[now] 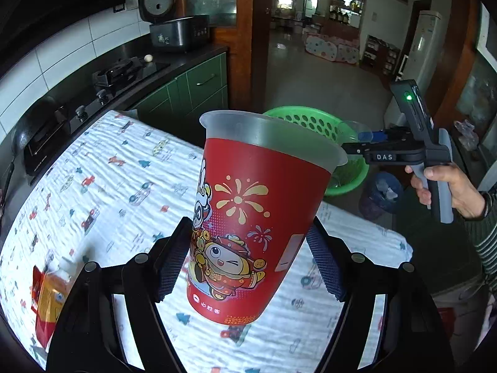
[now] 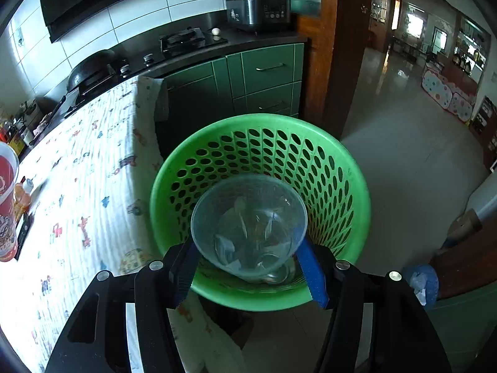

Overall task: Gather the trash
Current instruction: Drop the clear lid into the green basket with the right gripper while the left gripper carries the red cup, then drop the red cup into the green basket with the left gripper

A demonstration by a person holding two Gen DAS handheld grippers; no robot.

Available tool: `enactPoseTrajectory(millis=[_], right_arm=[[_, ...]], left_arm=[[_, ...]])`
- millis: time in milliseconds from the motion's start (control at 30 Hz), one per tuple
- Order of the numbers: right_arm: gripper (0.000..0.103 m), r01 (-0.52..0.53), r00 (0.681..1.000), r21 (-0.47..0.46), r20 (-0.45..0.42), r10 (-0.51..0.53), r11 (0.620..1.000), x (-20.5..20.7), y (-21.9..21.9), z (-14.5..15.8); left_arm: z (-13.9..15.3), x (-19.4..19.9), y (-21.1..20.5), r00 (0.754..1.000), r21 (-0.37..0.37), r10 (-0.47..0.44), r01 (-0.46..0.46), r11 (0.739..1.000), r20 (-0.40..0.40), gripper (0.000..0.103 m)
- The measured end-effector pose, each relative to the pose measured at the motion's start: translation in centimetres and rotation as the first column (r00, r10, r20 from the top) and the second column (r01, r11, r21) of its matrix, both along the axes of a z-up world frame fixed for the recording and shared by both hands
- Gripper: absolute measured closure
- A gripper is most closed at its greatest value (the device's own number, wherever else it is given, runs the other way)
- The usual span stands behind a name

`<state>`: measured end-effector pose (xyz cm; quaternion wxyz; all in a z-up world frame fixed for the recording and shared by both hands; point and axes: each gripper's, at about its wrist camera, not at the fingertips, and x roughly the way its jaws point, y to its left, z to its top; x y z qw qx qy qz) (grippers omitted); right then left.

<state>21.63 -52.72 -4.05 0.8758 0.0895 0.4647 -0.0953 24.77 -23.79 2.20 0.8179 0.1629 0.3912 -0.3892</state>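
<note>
My left gripper (image 1: pixel 248 264) is shut on a red printed plastic cup (image 1: pixel 245 217), held tilted above the cloth-covered table (image 1: pixel 108 171). That cup also shows at the left edge of the right wrist view as the red cup (image 2: pixel 6 205). My right gripper (image 2: pixel 248 267) is shut on a clear plastic cup (image 2: pixel 248 223) and holds it over the mouth of the green perforated basket (image 2: pixel 326 168). In the left wrist view the right gripper (image 1: pixel 366 143) hangs by the green basket (image 1: pixel 304 121), held by a hand (image 1: pixel 447 186).
A red and orange snack packet (image 1: pixel 46 298) lies on the table near its left end. A stove (image 1: pixel 118 74) and rice cooker (image 1: pixel 177 31) stand on the dark counter over green cabinets (image 2: pixel 264 77). A blue-lined bin (image 1: pixel 382 195) stands on the floor past the table.
</note>
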Motion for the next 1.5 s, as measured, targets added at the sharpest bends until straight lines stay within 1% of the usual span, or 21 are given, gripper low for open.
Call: enactPoseTrajectory(millis=[100,200,267,333,433,500,633,733,900,1067,1200,1267,1467,1500], right_arm=[[0.045,0.005,1.0,0.003,0.0,-0.005,1.0,0.3,-1.1,-0.5],[0.044,0.005,1.0,0.004,0.007,-0.005,1.0,0.3,-2.1,-0.9],[0.037,0.005,1.0,-0.001,0.012,-0.005,1.0,0.2,-2.6,-1.0],[0.036,0.006,1.0,-0.013,0.021,-0.006,1.0,-0.1,-3.0,-1.0],[0.036,0.002,1.0,-0.01,0.029,-0.002,1.0,-0.5,-3.3,-0.9],[0.033,0.001,0.999,-0.014,0.039,0.0,1.0,-0.9,-3.3,-0.7],[0.033,-0.006,0.999,-0.022,0.052,0.007,1.0,-1.9,-3.3,-0.1],[0.029,-0.014,0.998,-0.026,0.063,0.015,1.0,-2.9,-3.1,0.3],[0.029,-0.021,0.997,-0.039,0.071,0.023,0.999,-4.1,-2.9,0.6],[0.028,-0.024,0.997,-0.041,0.07,0.027,0.999,-4.6,-2.8,0.6],[0.028,-0.024,0.997,-0.042,0.067,0.027,0.999,-4.9,-2.5,0.5],[0.028,-0.025,0.998,-0.04,0.063,0.027,0.999,-5.0,-2.4,0.4],[0.028,-0.031,0.998,-0.034,0.058,0.033,0.999,-5.3,-1.7,0.3],[0.028,-0.033,0.998,-0.035,0.058,0.035,0.999,-5.3,-1.5,0.4]], left_arm=[[0.0,0.6,-3.0,1.0,0.004,-0.019,0.019,1.0,-0.001,0.03],[-0.2,1.4,-5.6,0.999,0.001,-0.034,0.034,0.999,-0.019,0.03],[-0.4,1.8,-7.3,0.999,0.003,-0.041,0.041,0.999,-0.021,0.03],[-0.6,2.4,-8.7,0.998,-0.001,-0.046,0.046,0.999,-0.035,0.03],[-0.9,2.8,-11.0,0.997,-0.008,-0.058,0.057,0.998,-0.041,0.03],[-1.2,3.0,-12.4,0.997,-0.001,-0.065,0.065,0.998,-0.04,0.03],[-2.1,3.3,-15.4,0.997,0.023,-0.068,0.069,0.997,-0.038,0.03],[-2.6,3.7,-17.1,0.996,0.021,-0.069,0.07,0.997,-0.064,0.03],[-4.2,4.9,-19.8,0.993,0.045,-0.06,0.065,0.997,-0.103,0.029],[-5.4,5.6,-20.9,0.991,0.053,-0.042,0.049,0.997,-0.126,0.028],[-5.8,5.8,-21.3,0.991,0.051,-0.036,0.043,0.998,-0.128,0.027],[-5.7,5.8,-21.3,0.99,0.045,-0.038,0.044,0.998,-0.133,0.024],[-4.8,5.1,-19.7,0.994,0.028,-0.036,0.039,0.999,-0.1,0.023],[-4.5,4.8,-19.2,0.996,0.03,-0.03,0.033,0.999,-0.084,0.023]])
